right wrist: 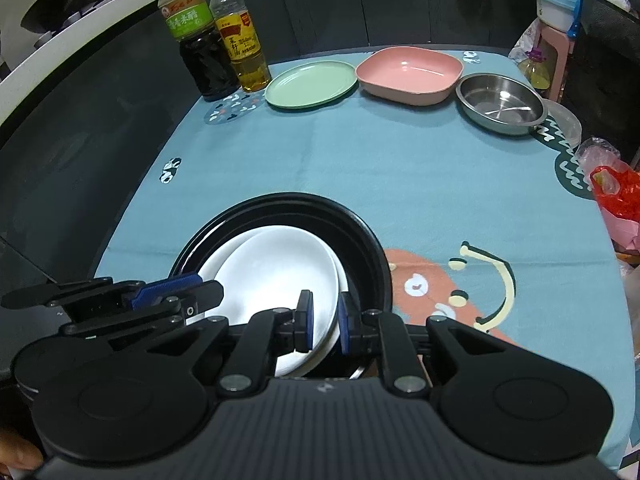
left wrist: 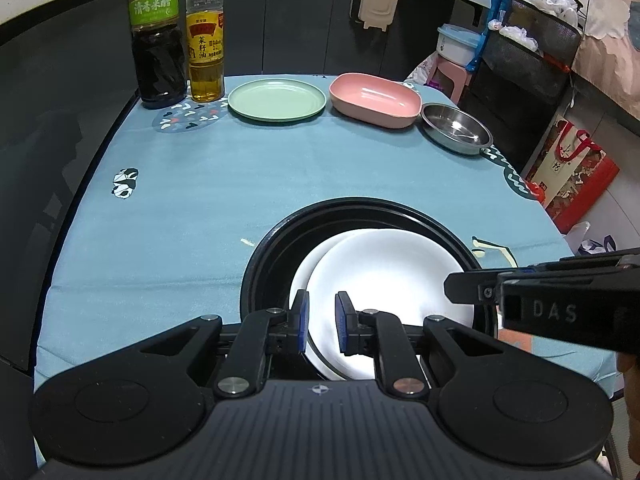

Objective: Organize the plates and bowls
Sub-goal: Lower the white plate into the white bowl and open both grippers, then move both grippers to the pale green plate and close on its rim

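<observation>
Both the left gripper point(left wrist: 322, 322) and the right gripper point(right wrist: 324, 320), jaws narrowed, are hovering over the white plates point(left wrist: 396, 276) nesting in the black pan point(left wrist: 276, 240), seemingly gripping nothing.

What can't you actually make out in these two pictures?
- Near rims of the white plates and black tray: hidden by each hand-held gripper's body, both views.
- How many white plates are stacked: overlapping, glare.
- Clear lid behind the steel bowl: partly hidden, right view.
- Counter items: cut off at the top edge.
</observation>
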Demonstrator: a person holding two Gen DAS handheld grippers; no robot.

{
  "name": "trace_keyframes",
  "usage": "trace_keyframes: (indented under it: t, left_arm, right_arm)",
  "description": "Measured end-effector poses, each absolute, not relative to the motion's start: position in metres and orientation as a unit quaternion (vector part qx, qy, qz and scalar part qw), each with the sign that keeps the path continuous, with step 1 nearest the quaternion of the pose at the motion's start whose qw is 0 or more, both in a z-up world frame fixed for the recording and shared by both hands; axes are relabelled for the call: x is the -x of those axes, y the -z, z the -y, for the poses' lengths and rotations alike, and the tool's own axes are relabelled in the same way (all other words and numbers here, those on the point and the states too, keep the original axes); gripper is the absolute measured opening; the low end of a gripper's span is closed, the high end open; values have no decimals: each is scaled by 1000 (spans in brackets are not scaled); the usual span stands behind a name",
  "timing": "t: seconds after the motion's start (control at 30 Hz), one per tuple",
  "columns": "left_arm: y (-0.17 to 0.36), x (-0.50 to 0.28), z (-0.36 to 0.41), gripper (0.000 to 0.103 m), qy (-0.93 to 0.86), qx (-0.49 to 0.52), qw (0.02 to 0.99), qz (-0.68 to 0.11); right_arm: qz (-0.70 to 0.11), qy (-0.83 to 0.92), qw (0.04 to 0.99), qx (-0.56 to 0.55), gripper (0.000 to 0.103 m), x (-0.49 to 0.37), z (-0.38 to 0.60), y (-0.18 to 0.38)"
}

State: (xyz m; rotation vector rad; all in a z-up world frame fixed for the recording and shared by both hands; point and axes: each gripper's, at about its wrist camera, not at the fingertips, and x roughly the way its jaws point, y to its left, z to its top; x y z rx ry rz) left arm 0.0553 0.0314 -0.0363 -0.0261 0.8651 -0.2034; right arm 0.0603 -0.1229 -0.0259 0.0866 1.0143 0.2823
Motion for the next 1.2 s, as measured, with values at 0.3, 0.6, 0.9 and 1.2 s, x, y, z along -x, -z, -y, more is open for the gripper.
trace_keyframes:
  t: [0.3,0.6,0.9,1.2]
  left_arm:
    - [36,-55,-32,12,100,12,903,-418]
    - [27,-54,-35,12,95,17,908,-409]
    - [13,-62,-41,15,88,25,915,-392]
    - [10,-76,-45,16,80,33,917,-390]
  right_arm:
    - [-484,-142,863,-35,12,-61,122,29]
    - [-480,-145,865,-40,12,-64,123,26]
    - [-475,-139,868,-44,12,-71,126,23]
    - [-473,-136,870,-43,12,-82,126,20]
